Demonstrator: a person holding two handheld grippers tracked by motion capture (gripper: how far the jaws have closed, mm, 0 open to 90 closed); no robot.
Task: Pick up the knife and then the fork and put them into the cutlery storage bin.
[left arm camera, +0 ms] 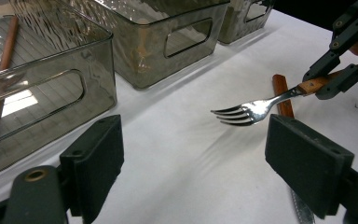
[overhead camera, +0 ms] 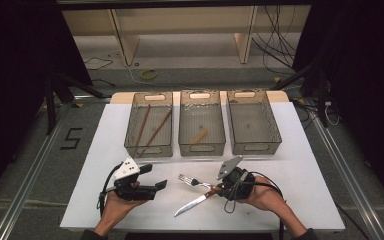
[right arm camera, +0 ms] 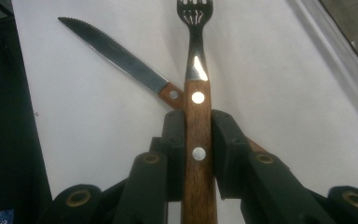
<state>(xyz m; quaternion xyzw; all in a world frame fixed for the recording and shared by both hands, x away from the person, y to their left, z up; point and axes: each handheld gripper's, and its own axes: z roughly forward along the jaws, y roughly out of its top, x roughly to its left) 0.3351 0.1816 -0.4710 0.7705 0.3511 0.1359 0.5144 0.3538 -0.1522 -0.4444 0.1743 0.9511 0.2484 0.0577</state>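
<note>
Right claw (right arm camera: pixel 198 140) clenched on wooden-handled steel fork (right arm camera: pixel 196 84), held at lower centre of frame above white bench (overhead camera: pixel 300 165); left claw (left arm camera: pixel 196 158) released; advise keeping fork level, clearing wooden-handled serrated knife (right arm camera: pixel 116 58) before binning.

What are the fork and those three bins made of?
Fork: shiny, mirror-like metal head, probably steel; brown grained handle with two pale rivets, likely wood. Bins: smoky see-through walls with glossy reflections, apparently hard plastic.

A black "5" marked on the grey floor (overhead camera: pixel 40 150) left of the table (overhead camera: pixel 300 200).
</note>
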